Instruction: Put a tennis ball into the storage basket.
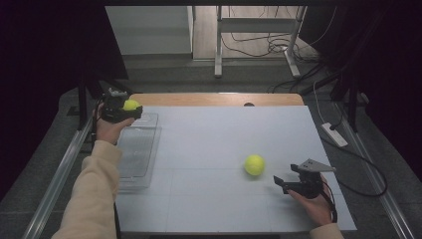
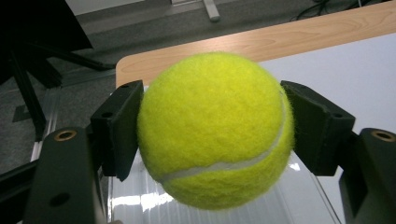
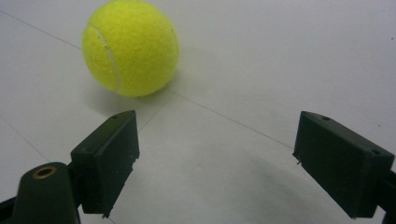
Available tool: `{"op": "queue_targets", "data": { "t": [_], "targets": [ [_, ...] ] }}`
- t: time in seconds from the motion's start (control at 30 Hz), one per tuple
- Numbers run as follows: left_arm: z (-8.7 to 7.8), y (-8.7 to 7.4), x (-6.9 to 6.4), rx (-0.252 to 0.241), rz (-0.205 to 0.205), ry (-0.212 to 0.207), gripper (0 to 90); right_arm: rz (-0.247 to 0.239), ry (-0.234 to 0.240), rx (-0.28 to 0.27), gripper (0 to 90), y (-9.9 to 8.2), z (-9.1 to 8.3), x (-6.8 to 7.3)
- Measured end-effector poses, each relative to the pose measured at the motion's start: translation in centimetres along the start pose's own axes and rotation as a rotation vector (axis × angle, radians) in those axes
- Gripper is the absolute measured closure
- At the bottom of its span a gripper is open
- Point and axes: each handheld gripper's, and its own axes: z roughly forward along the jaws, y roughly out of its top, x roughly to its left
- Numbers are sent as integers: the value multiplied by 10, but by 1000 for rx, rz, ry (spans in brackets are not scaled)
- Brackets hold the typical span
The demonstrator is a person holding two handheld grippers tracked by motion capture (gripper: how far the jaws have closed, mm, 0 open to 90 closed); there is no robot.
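One tray (image 1: 142,172), half behind sleeve (image 1: 94,189)

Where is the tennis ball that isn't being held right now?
In the high view the loose tennis ball lies on the white table, right of centre, just ahead of the open right hand-held gripper and apart from its jaws.

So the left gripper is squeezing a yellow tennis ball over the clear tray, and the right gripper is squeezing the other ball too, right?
Not quite. The right gripper is open and holds nothing: the right gripper view shows the second ball lying on the table ahead of its jaws. The left gripper does squeeze its tennis ball over the clear tray.
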Motion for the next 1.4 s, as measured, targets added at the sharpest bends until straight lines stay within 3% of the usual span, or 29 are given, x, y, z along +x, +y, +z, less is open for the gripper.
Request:
{"op": "queue_targets", "data": {
  "t": [1.4],
  "targets": [
    [45, -14, 17, 202, -5, 45, 272, -5, -6, 6, 143, -1, 1, -1]
  ]
}}
